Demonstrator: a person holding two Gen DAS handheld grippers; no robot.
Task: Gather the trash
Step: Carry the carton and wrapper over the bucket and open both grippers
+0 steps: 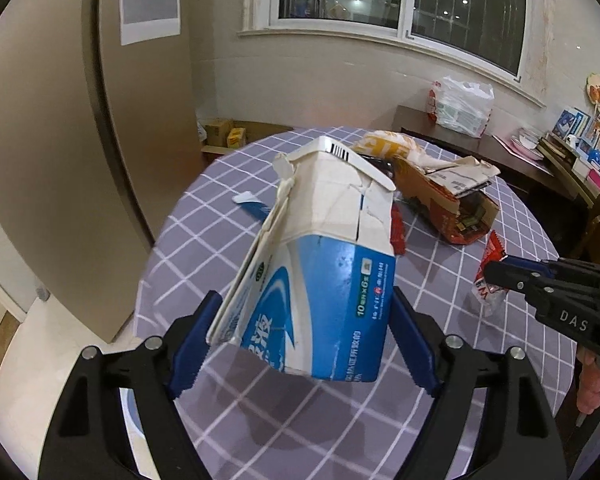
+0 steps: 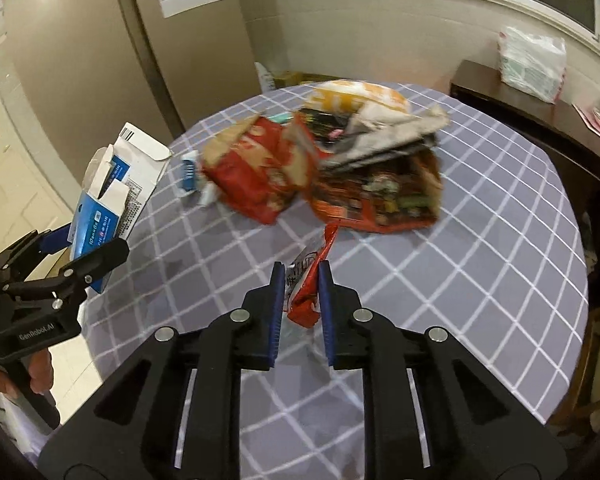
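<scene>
My left gripper (image 1: pixel 304 320) is shut on a torn blue and white carton (image 1: pixel 324 264), held above the round table (image 1: pixel 520 336); from the right wrist view the same carton (image 2: pixel 104 200) hangs off the table's left edge. My right gripper (image 2: pixel 300 280) is shut on a crumpled red and white wrapper (image 2: pixel 310 284), lifted over the table; it shows in the left wrist view as the wrapper (image 1: pixel 486 284) at the right gripper's fingertips (image 1: pixel 496 274). A heap of trash (image 2: pixel 340 168) lies mid-table: red torn bags, an orange bag, a ripped box.
The table wears a grey checked cloth (image 2: pixel 480 260). A small blue and white scrap (image 2: pixel 188 174) lies left of the heap. A dark sideboard (image 1: pixel 500 148) with a white plastic bag (image 1: pixel 462 106) stands behind, under the window. Cardboard boxes (image 1: pixel 224 132) sit on the floor.
</scene>
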